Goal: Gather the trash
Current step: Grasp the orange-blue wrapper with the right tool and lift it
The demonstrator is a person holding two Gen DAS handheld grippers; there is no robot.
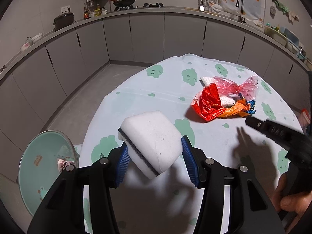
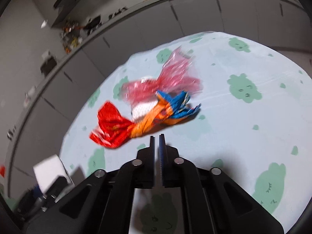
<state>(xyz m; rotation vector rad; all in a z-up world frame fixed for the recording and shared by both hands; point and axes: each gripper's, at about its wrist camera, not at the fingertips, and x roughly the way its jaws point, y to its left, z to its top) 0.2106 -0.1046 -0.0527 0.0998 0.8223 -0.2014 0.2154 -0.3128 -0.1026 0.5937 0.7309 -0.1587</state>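
The left gripper (image 1: 155, 154) squeezes a white sponge (image 1: 150, 142), while the right gripper (image 2: 157, 136) is pinched closed on nothing beside the crumpled wrappers (image 2: 148, 109).

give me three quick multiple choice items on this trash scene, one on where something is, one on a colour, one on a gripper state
1. Where does the wrapper pile lie?
A. on the tablecloth
B. in the bin
C. on the floor

2. What colour is the sponge?
A. yellow
B. white with a dark strip
C. green

3. How does the right gripper stand?
A. wide open
B. shut on the sponge
C. shut, nothing between its jaws

Key: 1 A, the pile rests on the cloud-print cloth. 2 B, the left gripper clamps a white block with a grey band. 3 C, its jaws nearly meet just short of the pile.
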